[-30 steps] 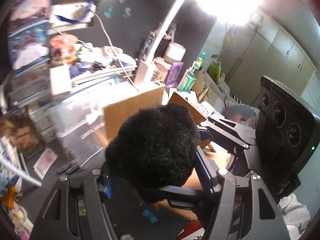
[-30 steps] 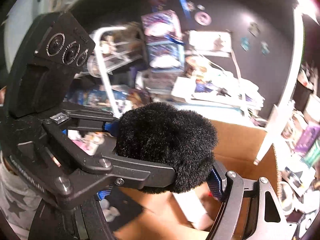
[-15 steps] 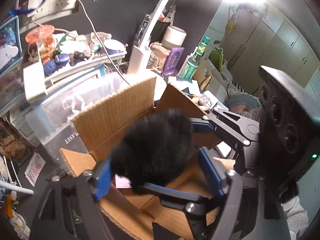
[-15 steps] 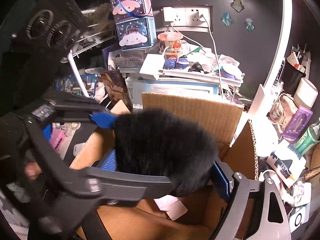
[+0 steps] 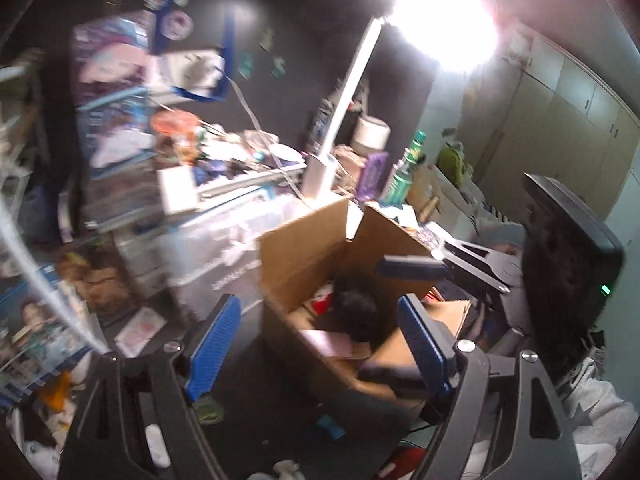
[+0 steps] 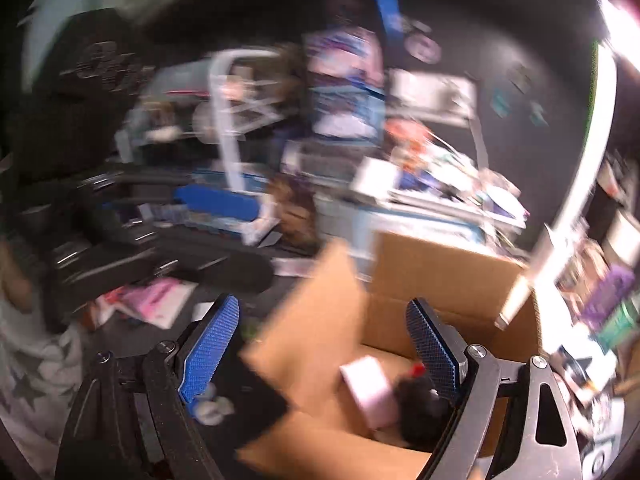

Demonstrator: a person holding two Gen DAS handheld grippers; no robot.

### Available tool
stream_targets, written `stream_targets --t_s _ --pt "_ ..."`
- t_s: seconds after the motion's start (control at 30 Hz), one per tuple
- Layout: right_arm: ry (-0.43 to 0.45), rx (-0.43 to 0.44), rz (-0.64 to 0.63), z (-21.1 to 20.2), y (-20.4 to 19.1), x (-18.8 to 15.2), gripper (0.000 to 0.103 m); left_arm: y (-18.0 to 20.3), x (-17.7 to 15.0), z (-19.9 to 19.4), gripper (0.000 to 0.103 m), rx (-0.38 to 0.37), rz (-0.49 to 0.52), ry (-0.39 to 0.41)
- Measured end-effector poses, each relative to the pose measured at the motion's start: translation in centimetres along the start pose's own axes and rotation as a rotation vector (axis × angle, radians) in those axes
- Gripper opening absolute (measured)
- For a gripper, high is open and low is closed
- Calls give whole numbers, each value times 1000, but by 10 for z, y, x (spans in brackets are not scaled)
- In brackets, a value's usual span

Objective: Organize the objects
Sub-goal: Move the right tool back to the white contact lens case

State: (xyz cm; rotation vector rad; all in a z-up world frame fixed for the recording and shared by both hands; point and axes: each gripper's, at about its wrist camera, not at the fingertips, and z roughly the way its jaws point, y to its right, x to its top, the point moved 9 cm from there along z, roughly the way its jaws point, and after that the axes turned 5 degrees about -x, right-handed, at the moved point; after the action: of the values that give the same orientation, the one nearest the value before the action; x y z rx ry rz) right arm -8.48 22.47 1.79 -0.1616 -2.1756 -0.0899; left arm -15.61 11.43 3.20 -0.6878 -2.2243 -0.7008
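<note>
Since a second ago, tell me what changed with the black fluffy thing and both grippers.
Both grippers let go: the black fluffy object, earlier squeezed between them, now lies inside the cardboard box. The left gripper and right gripper are open and empty, pulled back above it. The box and the cluttered desk behind it stayed put.

A lit lamp head (image 5: 444,26) up and to the right of the left gripper (image 5: 320,344) blows out to white glare with a pinkish halo. The dark wall behind soaks up light. Both views smear with motion blur, the right wrist view most, though the blue pads (image 6: 210,346) stay crisp. Fisheye bending curves the edges, which fall to black.
</note>
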Motion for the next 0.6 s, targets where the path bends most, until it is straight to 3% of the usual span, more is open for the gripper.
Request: stream_targets --t_s 0.2,0.37,0.47,0.6 --pt "35 185 -145 -2 -90 -5 84 -32 -38 -45 84 88 -54 84" --pt "-15 353 -164 13 -142 -31 82 -58 -84 -66 84 143 -114 129" --pt "-83 433 -166 28 -152 -59 78 -71 -113 -63 84 155 -147 121" --pt "-180 430 -155 51 -147 -100 76 -84 -148 -55 84 144 -195 85"
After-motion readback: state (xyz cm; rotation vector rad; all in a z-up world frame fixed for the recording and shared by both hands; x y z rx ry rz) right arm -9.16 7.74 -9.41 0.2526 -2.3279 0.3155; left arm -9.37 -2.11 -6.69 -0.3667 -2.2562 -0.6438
